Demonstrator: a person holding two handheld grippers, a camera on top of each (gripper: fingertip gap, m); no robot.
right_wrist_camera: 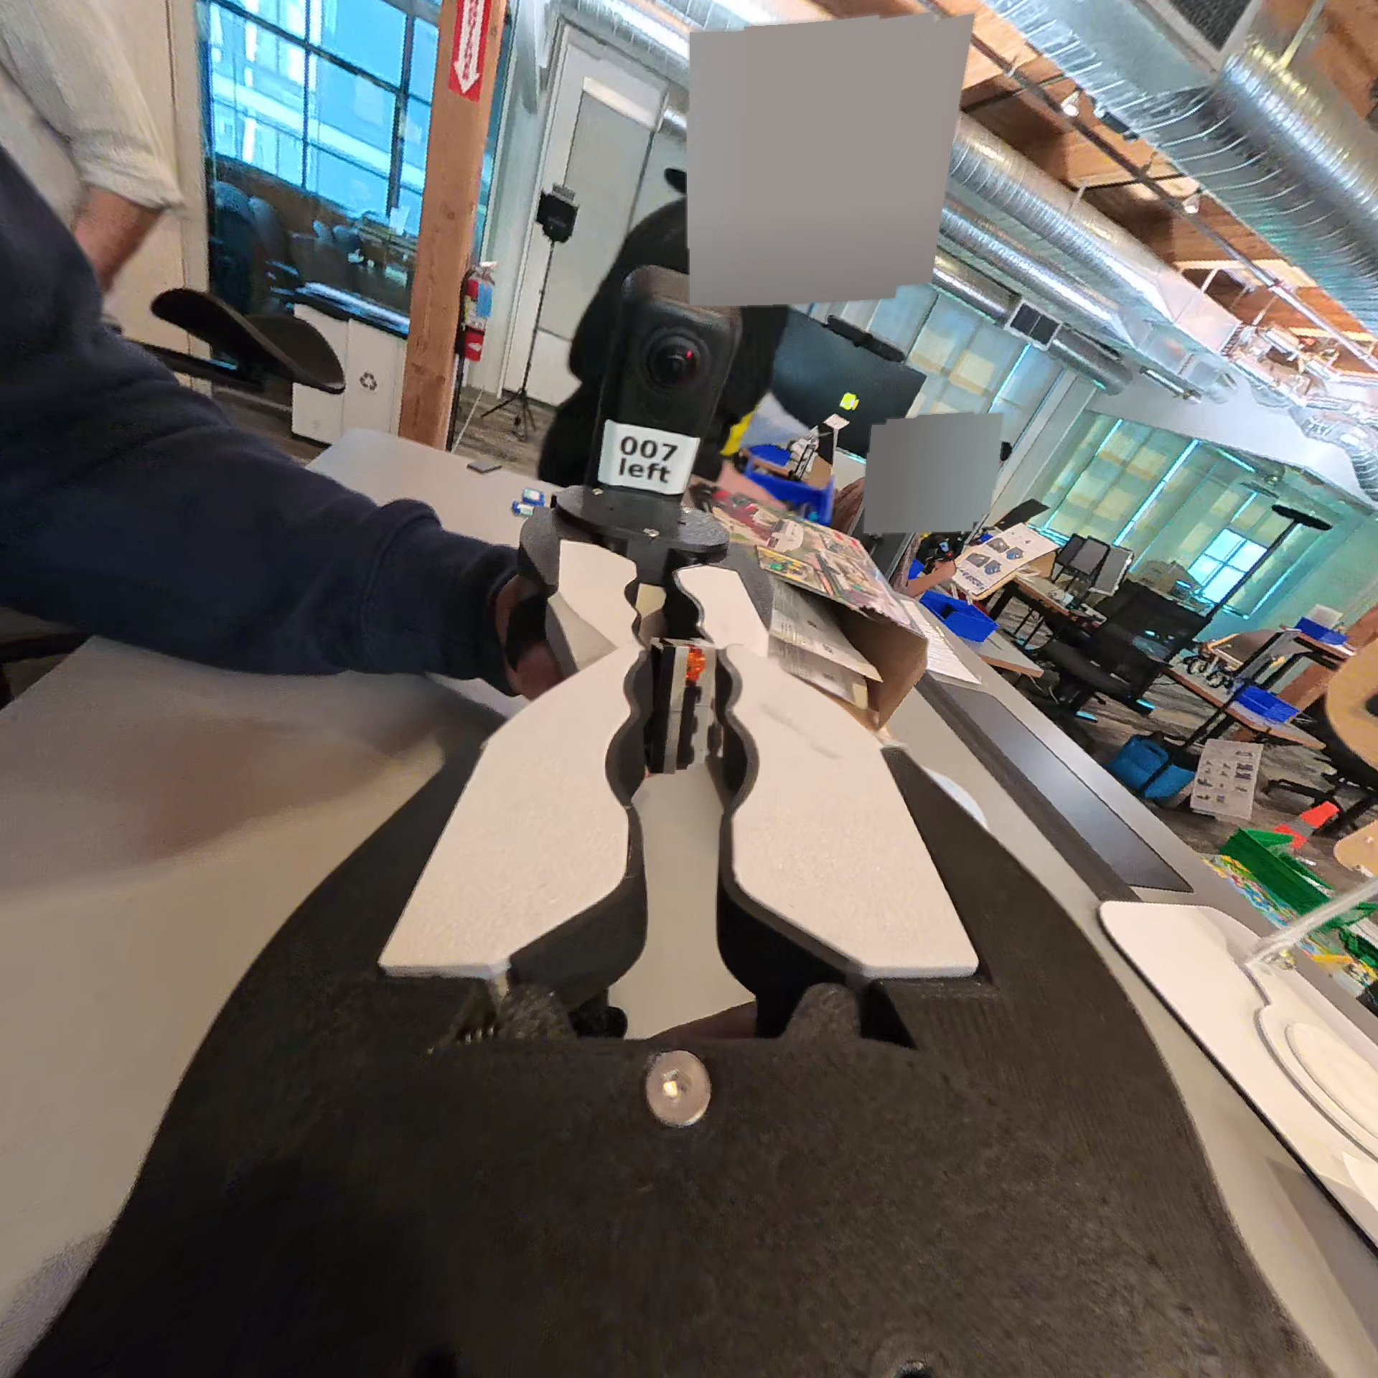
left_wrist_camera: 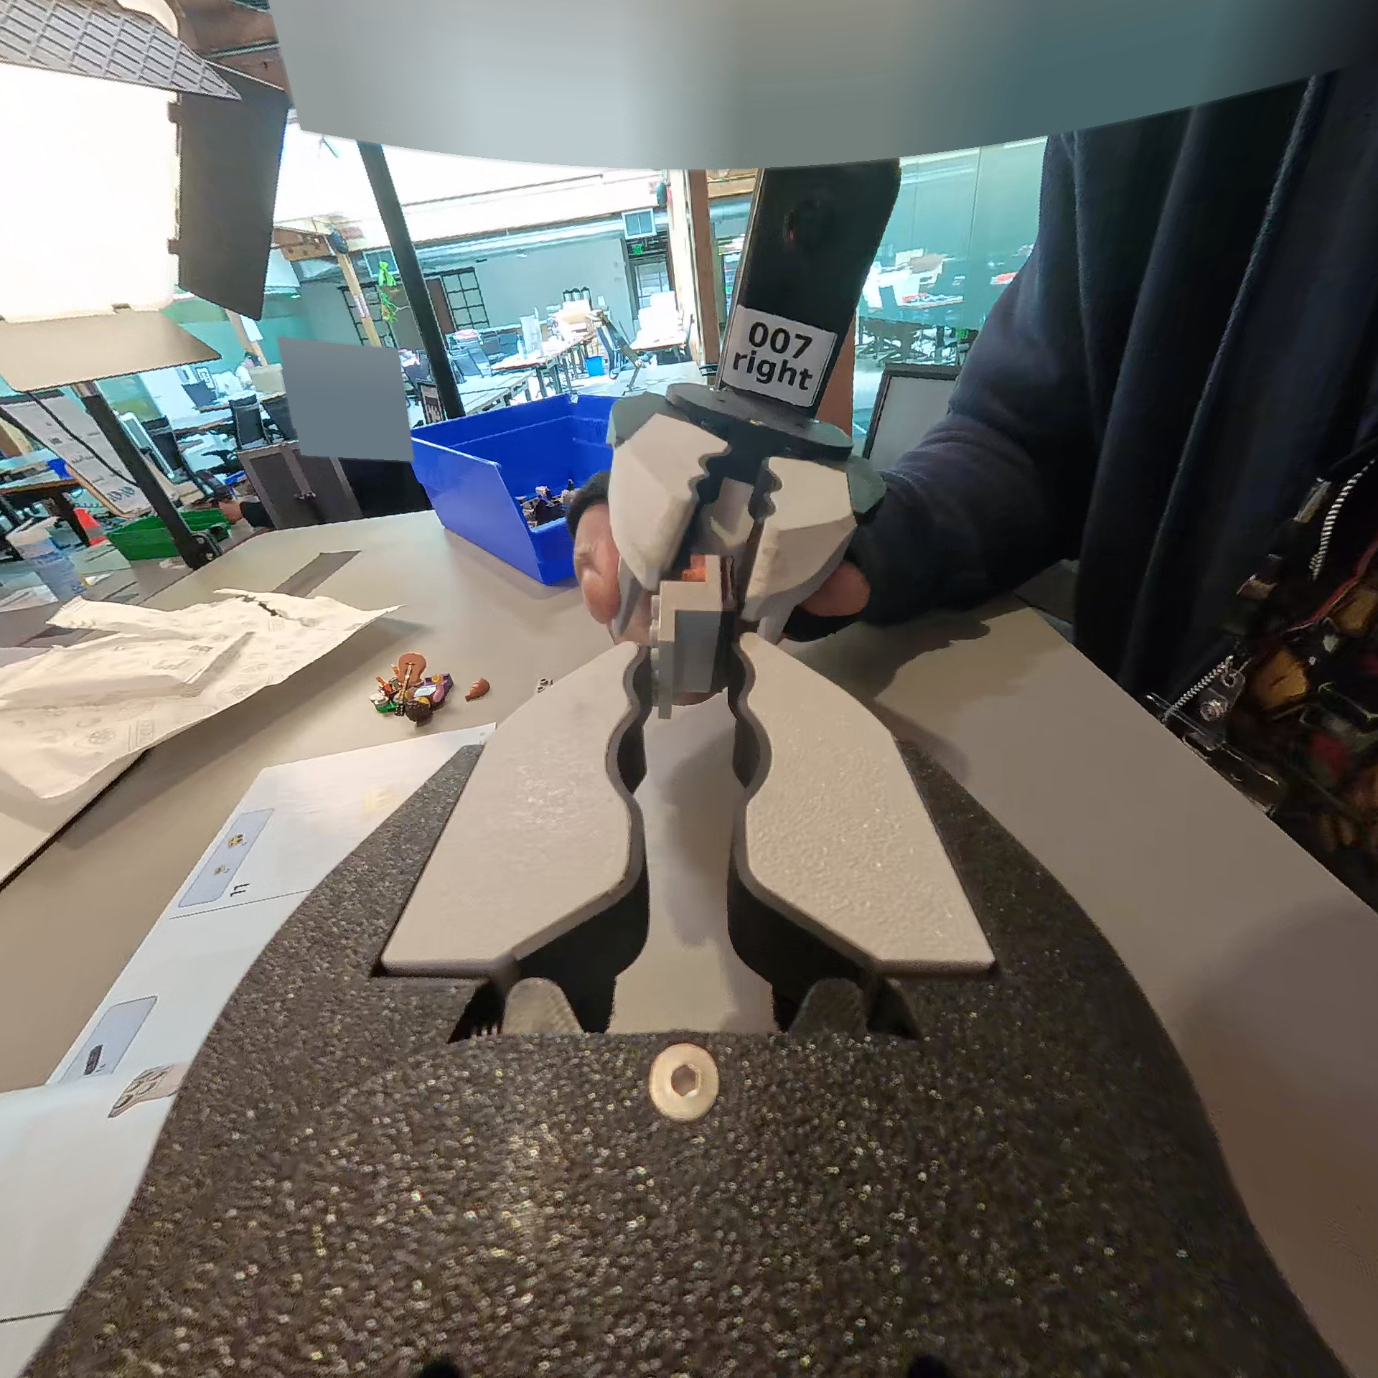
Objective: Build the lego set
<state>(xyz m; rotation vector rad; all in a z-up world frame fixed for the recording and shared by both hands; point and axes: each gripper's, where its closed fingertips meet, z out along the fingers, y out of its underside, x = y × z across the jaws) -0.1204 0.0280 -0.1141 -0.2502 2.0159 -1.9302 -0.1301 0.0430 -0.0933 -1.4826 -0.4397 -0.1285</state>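
The left tongs [left_wrist_camera: 686, 671] sit closest, their pale fingers [left_wrist_camera: 567, 805] closed on the lower end of a small grey brick assembly [left_wrist_camera: 690, 634] held above the counter [left_wrist_camera: 462, 596]. The right tongs [left_wrist_camera: 708, 589] meet it from the far side, clamped on the upper end of the same assembly, where an orange piece [right_wrist_camera: 693, 664] shows. Left of the assembly on the counter lie a cluster of small coloured toy parts [left_wrist_camera: 409, 686], crumpled white paper [left_wrist_camera: 149, 664] and, beyond it, a blue bin [left_wrist_camera: 507, 477].
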